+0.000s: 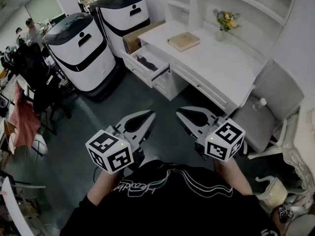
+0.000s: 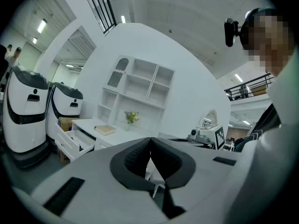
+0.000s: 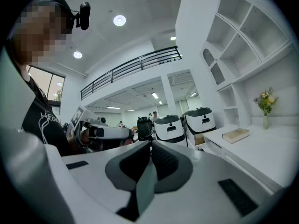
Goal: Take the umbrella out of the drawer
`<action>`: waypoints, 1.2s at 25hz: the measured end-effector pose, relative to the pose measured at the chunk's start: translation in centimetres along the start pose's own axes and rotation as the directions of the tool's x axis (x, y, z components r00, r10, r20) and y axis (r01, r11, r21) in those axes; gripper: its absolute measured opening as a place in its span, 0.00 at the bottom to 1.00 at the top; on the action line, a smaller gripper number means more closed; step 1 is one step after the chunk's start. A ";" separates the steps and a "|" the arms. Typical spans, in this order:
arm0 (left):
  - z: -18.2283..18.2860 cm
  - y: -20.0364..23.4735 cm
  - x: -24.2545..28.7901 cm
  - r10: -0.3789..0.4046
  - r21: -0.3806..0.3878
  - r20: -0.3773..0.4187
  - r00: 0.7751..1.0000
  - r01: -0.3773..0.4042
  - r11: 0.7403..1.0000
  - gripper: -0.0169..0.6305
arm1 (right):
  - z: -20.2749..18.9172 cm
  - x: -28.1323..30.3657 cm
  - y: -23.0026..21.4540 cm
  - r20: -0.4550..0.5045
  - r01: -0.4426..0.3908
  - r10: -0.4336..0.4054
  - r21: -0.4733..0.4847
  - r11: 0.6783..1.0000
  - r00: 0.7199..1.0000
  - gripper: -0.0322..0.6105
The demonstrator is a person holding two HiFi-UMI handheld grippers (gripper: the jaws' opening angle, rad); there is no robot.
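Observation:
A white desk (image 1: 221, 63) stands ahead of me with its top left drawer (image 1: 147, 65) pulled open. A dark thing (image 1: 143, 61) lies inside the drawer; it is too small to make out in detail. My left gripper (image 1: 149, 115) and right gripper (image 1: 181, 110) are held side by side in front of my chest, well short of the desk, both shut and empty. In the left gripper view the jaws (image 2: 150, 140) meet at the tips, and the open drawer (image 2: 74, 141) shows far off at the left. The right gripper's jaws (image 3: 150, 143) are likewise closed.
Two big white-and-black machines (image 1: 81, 48) (image 1: 123, 11) stand left of the desk, with a cardboard box (image 1: 134, 39) between them and it. A book (image 1: 183, 41) and a vase of flowers (image 1: 225, 21) sit on the desktop. A grey padded chair (image 1: 263, 114) is at the right.

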State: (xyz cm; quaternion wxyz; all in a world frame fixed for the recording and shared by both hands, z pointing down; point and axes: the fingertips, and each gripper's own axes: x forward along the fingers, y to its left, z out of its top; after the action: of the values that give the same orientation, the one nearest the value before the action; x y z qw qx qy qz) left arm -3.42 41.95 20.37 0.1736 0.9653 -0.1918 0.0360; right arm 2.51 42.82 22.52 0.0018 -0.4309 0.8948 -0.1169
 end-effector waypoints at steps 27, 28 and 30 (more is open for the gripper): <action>1.0 15.3 12.4 -0.020 -0.068 -0.084 0.996 0.014 0.998 0.06 | -1.5 10.6 -16.5 -0.039 0.072 -0.068 0.107 0.992 0.997 0.13; 1.2 16.8 13.4 -0.022 -0.078 -0.089 0.996 0.015 0.997 0.06 | -1.5 11.7 -17.8 -0.045 0.076 -0.071 0.115 0.990 0.996 0.13; 1.8 19.9 15.0 -0.022 -0.100 -0.101 0.995 0.012 0.995 0.06 | -1.2 14.2 -20.2 -0.057 0.080 -0.073 0.131 0.988 0.996 0.13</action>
State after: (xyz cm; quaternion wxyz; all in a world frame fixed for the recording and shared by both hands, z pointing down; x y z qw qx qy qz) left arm 2.84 18.72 27.11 0.2310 0.9540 -0.1759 0.0744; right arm 9.05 19.95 29.35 0.0028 -0.4607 0.8675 -0.1874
